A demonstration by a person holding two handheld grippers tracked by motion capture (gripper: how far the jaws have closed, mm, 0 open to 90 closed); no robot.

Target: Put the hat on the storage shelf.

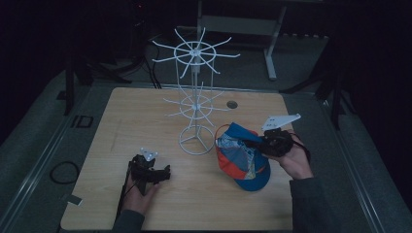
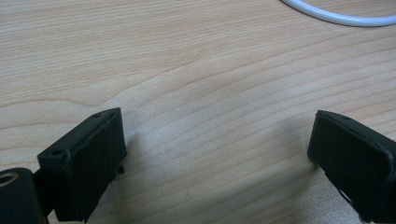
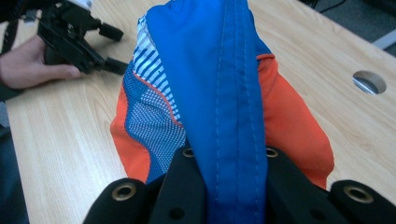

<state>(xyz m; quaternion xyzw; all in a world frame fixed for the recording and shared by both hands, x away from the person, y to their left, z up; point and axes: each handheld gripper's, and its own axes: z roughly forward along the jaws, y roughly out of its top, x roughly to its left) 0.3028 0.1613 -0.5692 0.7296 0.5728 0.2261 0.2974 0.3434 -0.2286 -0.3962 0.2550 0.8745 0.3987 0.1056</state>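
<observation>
A blue and orange cap (image 1: 241,158) with a mesh panel is held just above the table at the right. My right gripper (image 1: 257,144) is shut on it from the right. In the right gripper view the jaws (image 3: 227,158) pinch a stitched blue fold of the cap (image 3: 224,84). My left gripper (image 1: 166,174) rests low over the table's front left and points right. Its jaws stand wide apart (image 2: 217,135) over bare wood with nothing between them. It also appears far off in the right gripper view (image 3: 114,49), held by a hand.
A white wire stand (image 1: 195,104) with two tiers of radiating hooks rises from the middle of the wooden table (image 1: 145,111). Its base ring (image 2: 336,17) lies just ahead of the left gripper. A round hole (image 1: 232,104) sits behind the cap. A desk frame stands beyond.
</observation>
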